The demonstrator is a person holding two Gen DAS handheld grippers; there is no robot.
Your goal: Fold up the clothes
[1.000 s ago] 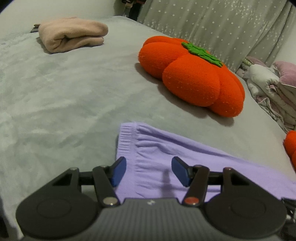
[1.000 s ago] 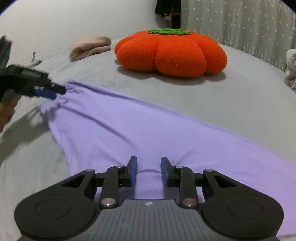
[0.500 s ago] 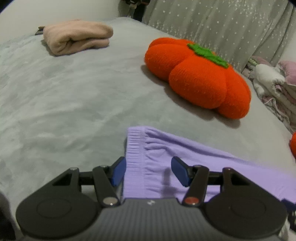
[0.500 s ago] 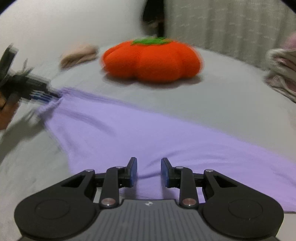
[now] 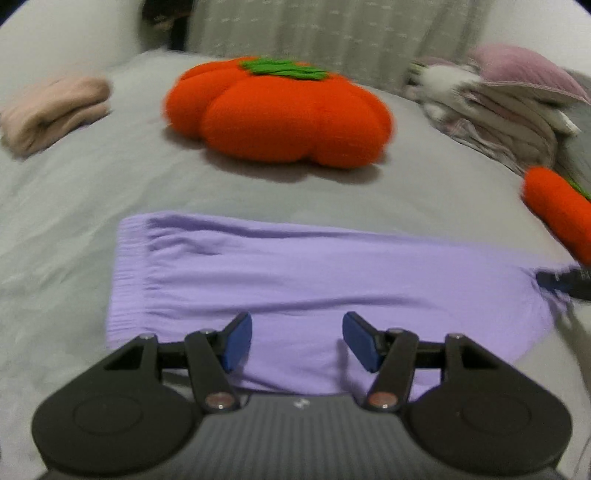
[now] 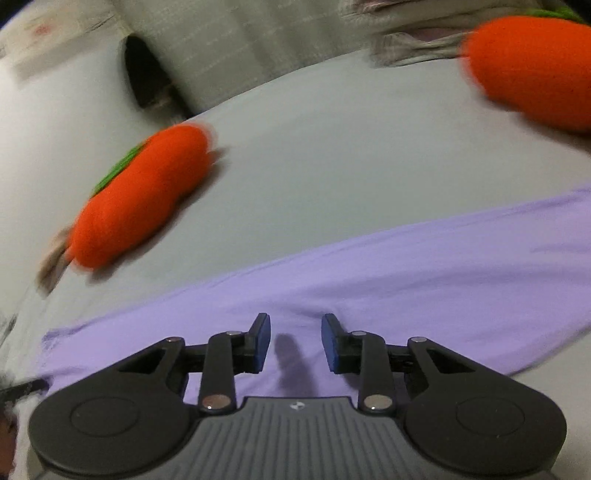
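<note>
A purple garment (image 5: 314, 280) lies flat on the grey bed (image 5: 74, 192), its gathered waistband (image 5: 125, 280) at the left in the left wrist view. My left gripper (image 5: 297, 332) hovers over the garment's near edge, open, with nothing between its blue pads. The tip of my right gripper (image 5: 561, 280) shows at the garment's right end. In the tilted, blurred right wrist view the garment (image 6: 369, 280) runs across the frame. My right gripper (image 6: 295, 332) is just above the cloth, jaws apart and empty.
An orange pumpkin cushion (image 5: 280, 110) sits beyond the garment. A folded pink garment (image 5: 51, 110) lies at far left, a heap of clothes (image 5: 509, 110) at far right. A second orange cushion (image 5: 557, 206) lies near the garment's right end. A dotted curtain (image 5: 332, 33) hangs behind.
My left gripper has shifted from the waistband corner toward the middle of the near edge. My right gripper has travelled along the garment and rolled, tilting its view. Both stayed open.
</note>
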